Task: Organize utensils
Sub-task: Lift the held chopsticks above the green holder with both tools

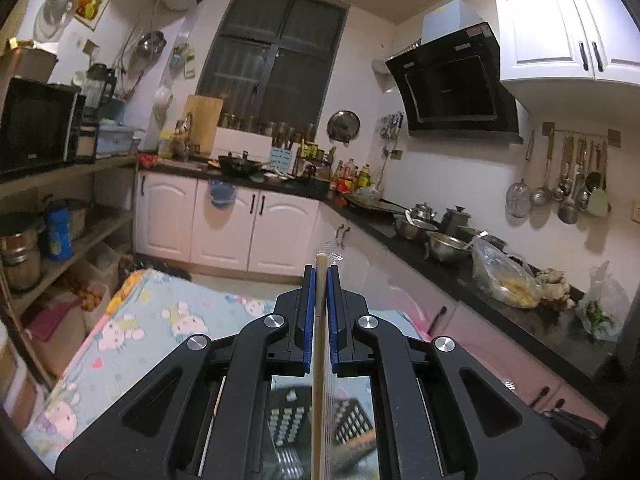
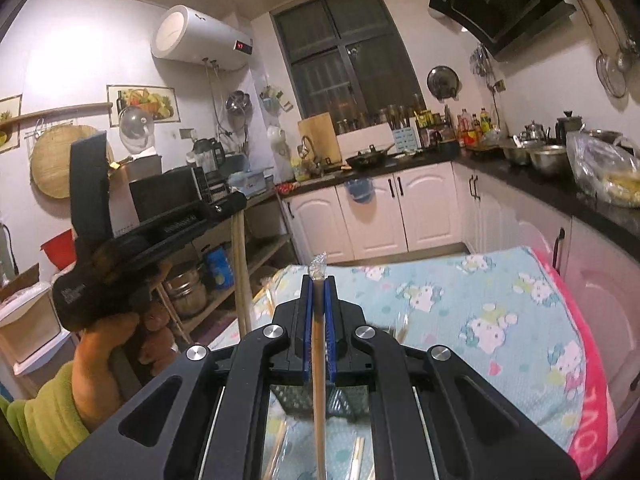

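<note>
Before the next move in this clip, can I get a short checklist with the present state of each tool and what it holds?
1. Left tool shut on its plastic-wrapped wooden chopsticks: ok.
2. Right tool shut on its own plastic-wrapped wooden chopsticks: ok.
3. Sticks centred between the blue pads: ok on both.
4. Black perforated utensil basket below the right tool: ok, partly seen.
5. Basket upright and steady on the cartoon-print blue cloth: cannot tell.
6. Plastic wrapper still on the tip: ok.

Open air above patterned cloth [image 2: 460,304]
</note>
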`<move>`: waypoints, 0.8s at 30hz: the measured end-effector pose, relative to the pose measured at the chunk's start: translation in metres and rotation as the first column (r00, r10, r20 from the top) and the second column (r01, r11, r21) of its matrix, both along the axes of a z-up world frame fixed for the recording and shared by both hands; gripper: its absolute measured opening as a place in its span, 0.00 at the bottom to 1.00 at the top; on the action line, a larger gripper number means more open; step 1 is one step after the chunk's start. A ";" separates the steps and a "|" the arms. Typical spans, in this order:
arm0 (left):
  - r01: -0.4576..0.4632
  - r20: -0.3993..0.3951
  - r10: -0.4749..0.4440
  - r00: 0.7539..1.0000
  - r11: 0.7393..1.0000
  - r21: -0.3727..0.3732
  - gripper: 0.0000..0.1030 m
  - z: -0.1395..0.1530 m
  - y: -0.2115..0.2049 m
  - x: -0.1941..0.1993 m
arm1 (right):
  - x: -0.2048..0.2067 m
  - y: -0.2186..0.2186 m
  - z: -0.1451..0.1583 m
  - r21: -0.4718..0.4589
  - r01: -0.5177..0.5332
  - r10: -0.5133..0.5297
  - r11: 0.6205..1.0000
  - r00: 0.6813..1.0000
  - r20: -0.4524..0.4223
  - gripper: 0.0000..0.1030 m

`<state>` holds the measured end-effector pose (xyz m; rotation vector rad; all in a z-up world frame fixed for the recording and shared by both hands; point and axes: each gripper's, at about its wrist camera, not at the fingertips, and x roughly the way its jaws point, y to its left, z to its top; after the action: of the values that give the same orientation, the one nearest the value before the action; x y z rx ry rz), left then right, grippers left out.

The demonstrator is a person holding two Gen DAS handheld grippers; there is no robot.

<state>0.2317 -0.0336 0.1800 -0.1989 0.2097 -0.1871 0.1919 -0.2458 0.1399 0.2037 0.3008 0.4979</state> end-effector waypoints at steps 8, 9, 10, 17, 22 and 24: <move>-0.072 0.058 0.072 0.996 0.997 -0.005 0.01 -0.002 -0.001 0.025 | 0.029 -0.001 0.014 0.016 0.026 -0.027 1.000 0.998 0.059 0.06; -0.078 0.062 0.079 0.995 0.997 -0.007 0.01 -0.002 -0.001 0.027 | 0.032 -0.001 0.015 0.019 0.029 -0.030 0.999 0.998 0.062 0.06; -0.088 0.070 0.088 0.994 0.996 -0.008 0.01 -0.004 -0.001 0.030 | 0.037 -0.001 0.016 0.022 0.033 -0.035 0.999 0.997 0.065 0.06; -0.101 0.100 0.103 0.990 0.994 -0.030 0.01 -0.016 -0.004 0.043 | 0.059 0.000 0.023 0.038 0.053 -0.056 0.998 0.994 0.097 0.06; -0.112 0.088 0.114 0.990 0.993 -0.031 0.02 -0.032 -0.004 0.051 | 0.072 0.001 0.026 0.051 0.076 -0.082 0.996 0.989 0.124 0.06; -0.116 0.079 0.118 0.990 0.993 -0.031 0.01 -0.039 -0.004 0.054 | 0.078 0.000 0.026 0.053 0.082 -0.088 0.995 0.988 0.130 0.06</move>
<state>0.2852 -0.0378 0.1408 -0.2285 0.1146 -0.0815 0.2695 -0.2456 0.1660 0.2275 0.1506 0.4321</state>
